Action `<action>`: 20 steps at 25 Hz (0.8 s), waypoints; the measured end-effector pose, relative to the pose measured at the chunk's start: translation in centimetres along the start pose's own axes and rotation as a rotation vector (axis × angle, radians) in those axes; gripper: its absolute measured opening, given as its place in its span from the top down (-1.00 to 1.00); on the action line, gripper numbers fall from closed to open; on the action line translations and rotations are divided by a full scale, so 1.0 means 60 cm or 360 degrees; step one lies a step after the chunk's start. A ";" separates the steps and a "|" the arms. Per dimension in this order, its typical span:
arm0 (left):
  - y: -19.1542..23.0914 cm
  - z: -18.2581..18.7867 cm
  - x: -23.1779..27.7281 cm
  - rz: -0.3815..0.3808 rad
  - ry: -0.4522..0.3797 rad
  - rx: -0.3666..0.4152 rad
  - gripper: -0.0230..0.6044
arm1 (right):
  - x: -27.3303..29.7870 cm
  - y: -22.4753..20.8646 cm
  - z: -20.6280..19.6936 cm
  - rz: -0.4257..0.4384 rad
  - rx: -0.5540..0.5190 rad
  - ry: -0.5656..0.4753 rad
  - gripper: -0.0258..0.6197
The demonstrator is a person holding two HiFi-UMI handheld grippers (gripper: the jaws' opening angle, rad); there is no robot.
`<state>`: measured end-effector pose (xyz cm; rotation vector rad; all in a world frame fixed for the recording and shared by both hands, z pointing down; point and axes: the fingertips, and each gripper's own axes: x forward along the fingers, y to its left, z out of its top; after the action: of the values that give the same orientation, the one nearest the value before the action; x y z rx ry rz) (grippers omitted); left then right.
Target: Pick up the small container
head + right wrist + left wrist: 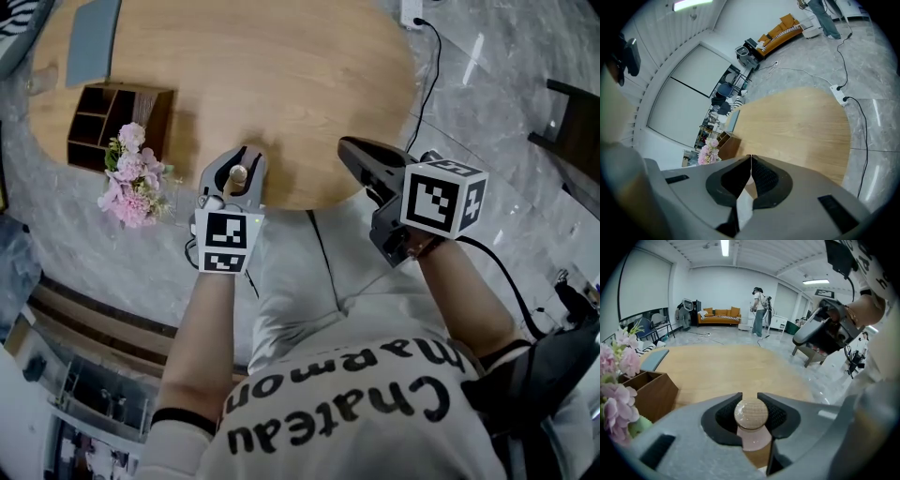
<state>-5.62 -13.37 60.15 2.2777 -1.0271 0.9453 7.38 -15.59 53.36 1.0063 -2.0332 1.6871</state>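
The small container [751,414] has a round, beige, dimpled cap on a pale pink body. My left gripper [750,395] is shut on it, the dark pads pressing the cap from both sides. In the head view the container [237,175] shows between the left gripper's [246,155] grey jaws, over the near edge of the oval wooden table [281,84]. My right gripper [347,146] hangs to the right over the same edge. In the right gripper view its jaws meet tip to tip, and that gripper [751,157] holds nothing.
A dark wooden organiser box [117,122] stands at the table's left, with pink flowers [131,183] in front of it and a grey-blue pad [92,42] behind it. A black cable [433,66] runs to a power strip [412,11] on the marble floor. A person [759,310] stands far off.
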 end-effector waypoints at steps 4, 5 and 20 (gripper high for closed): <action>-0.010 0.021 -0.025 0.0019 0.0015 -0.0020 0.60 | -0.017 0.020 0.006 0.0019 -0.0024 0.0013 0.88; -0.012 0.030 -0.033 0.0033 0.0012 -0.0030 0.60 | -0.022 0.026 0.008 0.0026 -0.0030 0.0018 0.88; -0.026 0.224 -0.230 0.0337 -0.0330 -0.0305 0.59 | -0.092 0.193 0.083 0.0229 -0.0370 0.0056 0.88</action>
<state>-5.74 -14.70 40.87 2.1701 -1.4069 0.6647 4.30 -17.87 40.14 0.7660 -2.2617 1.4776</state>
